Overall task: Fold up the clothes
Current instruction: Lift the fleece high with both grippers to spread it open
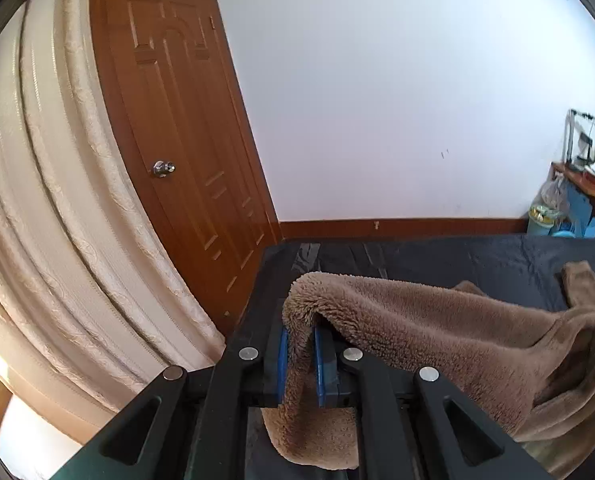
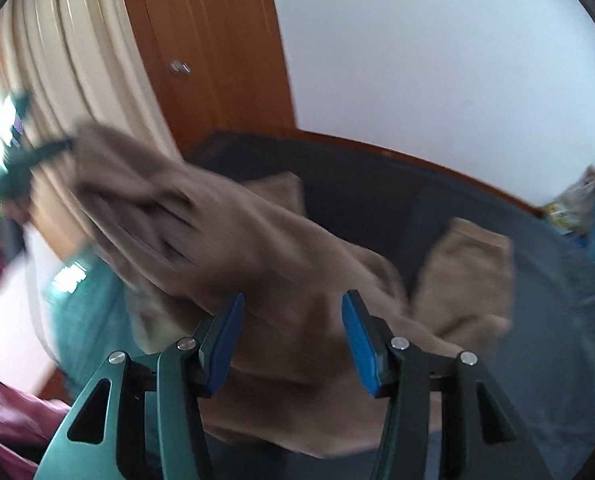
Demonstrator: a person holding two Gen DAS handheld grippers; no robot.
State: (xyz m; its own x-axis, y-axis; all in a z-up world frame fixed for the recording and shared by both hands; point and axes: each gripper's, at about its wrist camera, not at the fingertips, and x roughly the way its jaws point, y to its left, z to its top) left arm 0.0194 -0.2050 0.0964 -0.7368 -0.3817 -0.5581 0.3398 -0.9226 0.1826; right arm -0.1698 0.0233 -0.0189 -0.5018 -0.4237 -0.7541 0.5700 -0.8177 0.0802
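Left wrist view: left gripper (image 1: 300,354) is clamping the brown fleece garment (image 1: 417,320) edge; right gripper (image 2: 291,340), jaws apart, needs a firm bite on the opposite edge.

Brown panelled wooden door (image 1: 177,128) shut, silver knob (image 1: 163,168) at mid-height. Cream embossed curtain (image 1: 45,216) hangs left of it. White wall (image 1: 397,92) above wooden skirting (image 1: 397,227). Dark sheet (image 1: 477,258) covers work surface. Cluttered desk (image 1: 591,184) far right, pale green bin (image 1: 541,220) beside it.
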